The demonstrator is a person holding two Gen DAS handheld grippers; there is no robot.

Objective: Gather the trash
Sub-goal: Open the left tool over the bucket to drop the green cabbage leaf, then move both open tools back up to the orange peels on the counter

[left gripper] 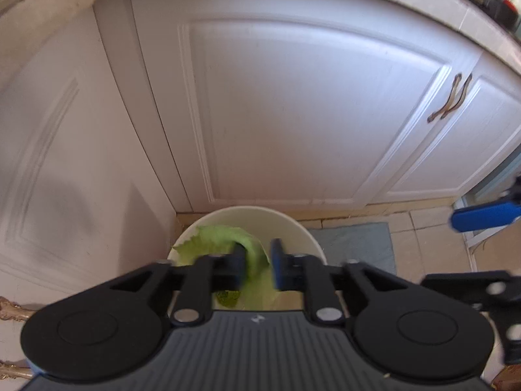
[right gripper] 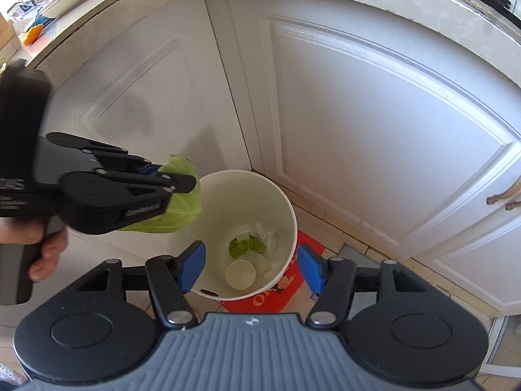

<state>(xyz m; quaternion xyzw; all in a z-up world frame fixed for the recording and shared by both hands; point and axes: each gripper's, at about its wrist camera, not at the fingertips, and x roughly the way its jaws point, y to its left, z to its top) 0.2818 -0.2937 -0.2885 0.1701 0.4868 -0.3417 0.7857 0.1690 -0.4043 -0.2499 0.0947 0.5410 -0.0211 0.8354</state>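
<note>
White cabinets behind, left gripper (left gripper: pixel 257 265) half-open around cabbage leaf (left gripper: pixel 228 241) over bin (right gripper: pixel 286 208); right gripper (right gripper: pixel 250 268) wide, empty.

Left gripper (left gripper: pixel 257 268) and right gripper (right gripper: pixel 250 268): black linkage arms with silver pivot screws, round black discs, ribbed grey housing bearing a small white emblem. Blue pads (right gripper: pixel 192 268) line the fingers. Bare hand (right gripper: pixel 45 247), no sleeve visible.

Pale green cabbage leaf (right gripper: pixel 182 205) over white bin (right gripper: pixel 286 208) rim.
</note>
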